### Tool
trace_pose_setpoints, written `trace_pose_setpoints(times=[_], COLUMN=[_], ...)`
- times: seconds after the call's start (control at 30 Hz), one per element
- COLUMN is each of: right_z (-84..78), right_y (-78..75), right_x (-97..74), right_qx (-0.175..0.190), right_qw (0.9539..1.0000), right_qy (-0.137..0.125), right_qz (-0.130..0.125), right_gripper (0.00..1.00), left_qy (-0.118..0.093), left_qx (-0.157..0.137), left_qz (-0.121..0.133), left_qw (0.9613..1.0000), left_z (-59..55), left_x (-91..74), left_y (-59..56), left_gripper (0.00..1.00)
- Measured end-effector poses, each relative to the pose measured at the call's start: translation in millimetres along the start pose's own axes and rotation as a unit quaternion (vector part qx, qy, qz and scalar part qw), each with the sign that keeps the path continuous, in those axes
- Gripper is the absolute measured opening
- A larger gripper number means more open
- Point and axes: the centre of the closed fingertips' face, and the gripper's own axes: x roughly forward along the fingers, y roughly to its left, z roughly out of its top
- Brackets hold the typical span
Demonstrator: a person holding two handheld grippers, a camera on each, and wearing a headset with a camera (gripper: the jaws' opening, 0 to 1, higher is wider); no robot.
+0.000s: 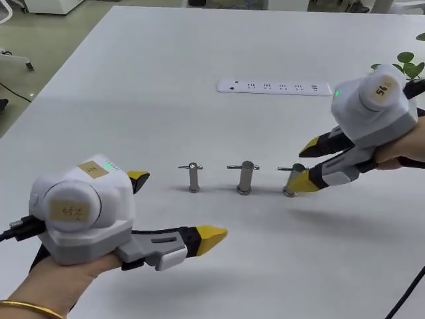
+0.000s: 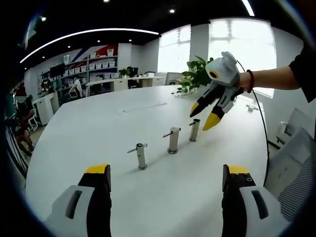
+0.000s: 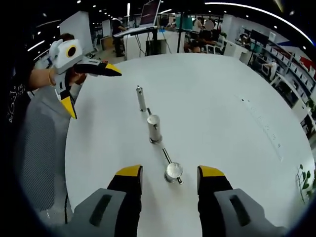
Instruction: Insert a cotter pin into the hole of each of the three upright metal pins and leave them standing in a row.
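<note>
The white table (image 1: 199, 80) carries all parts. The left gripper (image 1: 176, 206) hovers at the near left, jaws spread, empty. The right gripper (image 1: 300, 169) is released, its jaws flanking the right-end pin (image 3: 174, 171), clear of it. Three metal pins (image 1: 245, 179) stand upright in a row. A cotter pin (image 1: 190, 166) crosses each.

Free tabletop (image 1: 133, 93) around upright pins (image 1: 244, 178)

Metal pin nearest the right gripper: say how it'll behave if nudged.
Likely tips easily: the metal pin stands tall on a narrow base. Probably stiff and heavy, being solid-looking metal. Its cotter pin juts sideways and may snag.
</note>
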Motion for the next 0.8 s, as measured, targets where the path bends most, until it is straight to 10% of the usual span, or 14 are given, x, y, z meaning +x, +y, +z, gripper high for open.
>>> trace_pose_setpoints(times=[0.4, 0.8], right_z=[8.7, 7.4], right_y=[17.8, 40.9], right_x=[-20.3, -20.4], right_qx=[0.128, 0.146], right_qw=[0.9859, 0.9762], right_qy=[-0.084, -0.121], right_qz=[-0.067, -0.105], right_gripper=[0.45, 0.59], left_qy=[-0.006, -0.007], left_qx=[-0.024, -0.045], left_qz=[0.027, 0.039], left_qw=[0.9993, 0.9982], left_z=[9.5, 13.3], left_x=[0.0, -1.4], left_y=[12.5, 16.4], left_gripper=[0.87, 0.86])
